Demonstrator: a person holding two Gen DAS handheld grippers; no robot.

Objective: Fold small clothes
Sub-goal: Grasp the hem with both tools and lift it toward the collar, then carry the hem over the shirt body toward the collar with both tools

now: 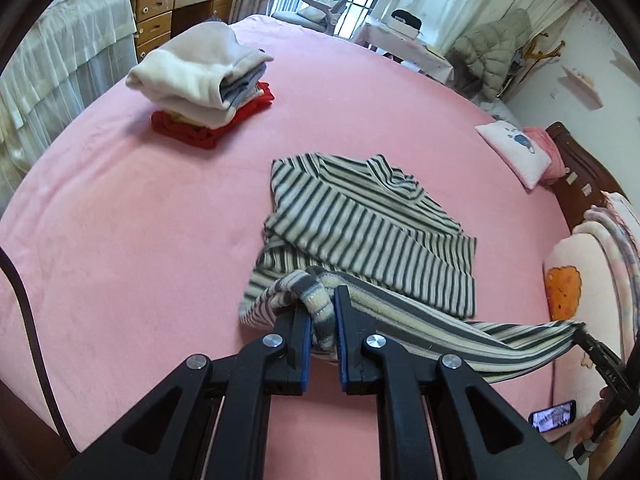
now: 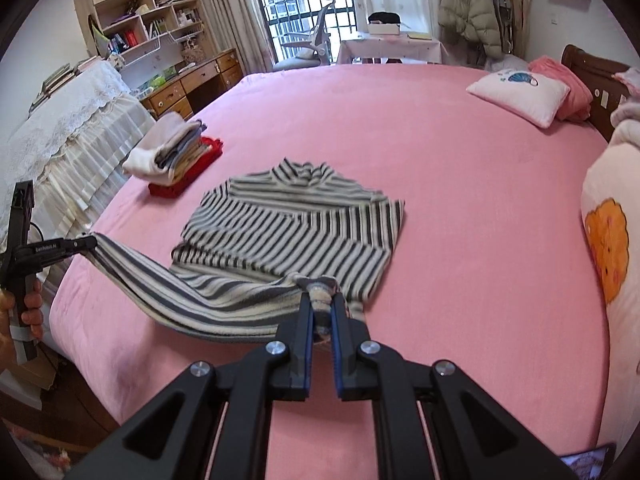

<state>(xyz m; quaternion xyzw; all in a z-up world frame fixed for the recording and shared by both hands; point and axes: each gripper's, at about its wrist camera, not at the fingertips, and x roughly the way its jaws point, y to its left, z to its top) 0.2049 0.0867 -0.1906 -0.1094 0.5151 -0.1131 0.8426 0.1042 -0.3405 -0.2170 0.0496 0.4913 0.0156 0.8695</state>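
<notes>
A grey-and-cream striped top (image 1: pixel 360 220) (image 2: pixel 288 224) lies on the pink bed (image 1: pixel 140 220) (image 2: pixel 480 200), sleeves folded in, collar at the far side. Its near hem is lifted off the bed and stretched between my two grippers. My left gripper (image 1: pixel 322 308) is shut on one bunched hem corner; it also shows at the left of the right wrist view (image 2: pixel 86 245), with a hand (image 2: pixel 30 304) on its handle. My right gripper (image 2: pixel 322 304) is shut on the other hem corner, and appears at the right edge of the left wrist view (image 1: pixel 582 334).
A stack of folded clothes (image 1: pixel 200 84) (image 2: pixel 172 156), cream on top and red at the bottom, sits on the bed's far left. A white pillow (image 1: pixel 516 152) (image 2: pixel 520 92) and a pink quilt (image 2: pixel 612 220) lie at the right. A phone (image 1: pixel 554 420) rests near the bed's front right.
</notes>
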